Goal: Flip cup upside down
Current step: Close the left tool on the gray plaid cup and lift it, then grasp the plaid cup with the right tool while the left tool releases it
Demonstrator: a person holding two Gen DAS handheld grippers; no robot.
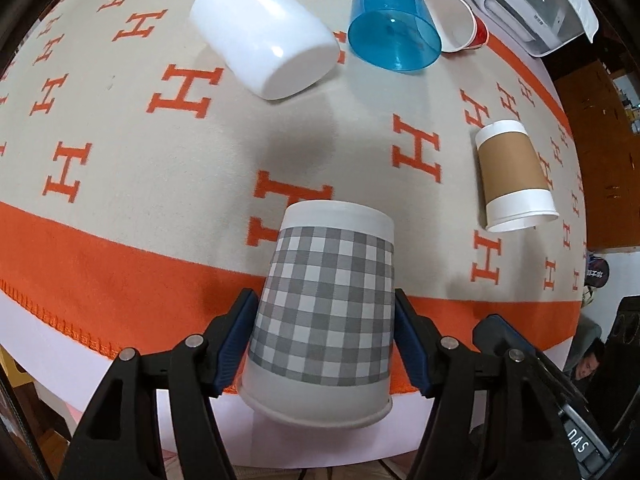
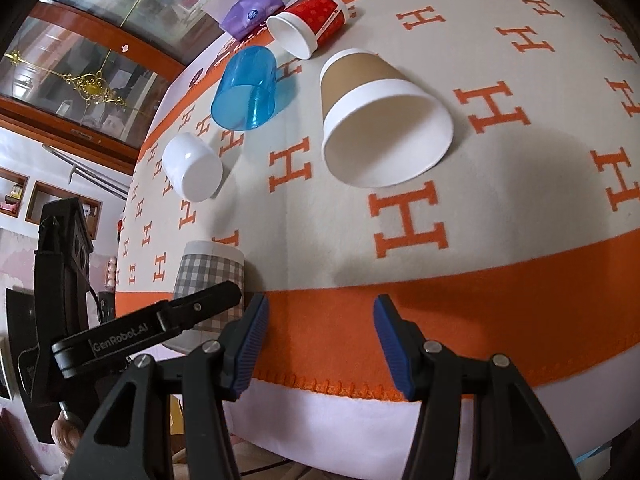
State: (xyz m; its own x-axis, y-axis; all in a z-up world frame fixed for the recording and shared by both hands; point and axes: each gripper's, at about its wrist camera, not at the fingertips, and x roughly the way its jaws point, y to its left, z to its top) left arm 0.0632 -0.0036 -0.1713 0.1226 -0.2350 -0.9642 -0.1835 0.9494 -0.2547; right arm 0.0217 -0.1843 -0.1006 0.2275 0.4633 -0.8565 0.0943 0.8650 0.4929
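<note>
left gripper [image 1: 324,344] fingers clamping checkered cup [image 1: 324,304], rim toward camera, over near edge of blanket-covered surface [image 1: 120,264] | right gripper [image 2: 318,344] hovering, fingers spread, gripping nothing | brown cup [image 2: 380,120] lying sideways

matt paper checked cup [image 1: 320,304], glossy white plastic cup [image 1: 264,34] upper left, clear shiny blue plastic cup [image 1: 390,28], all on a fuzzy woven cloth [image 1: 140,208].

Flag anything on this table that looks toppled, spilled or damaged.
Four cups lie on their sides on the blanket: white cup, blue cup, red cup and brown cup. No spill or damage shows. The checked cup, pinched in the left gripper, is already rim-down.
</note>
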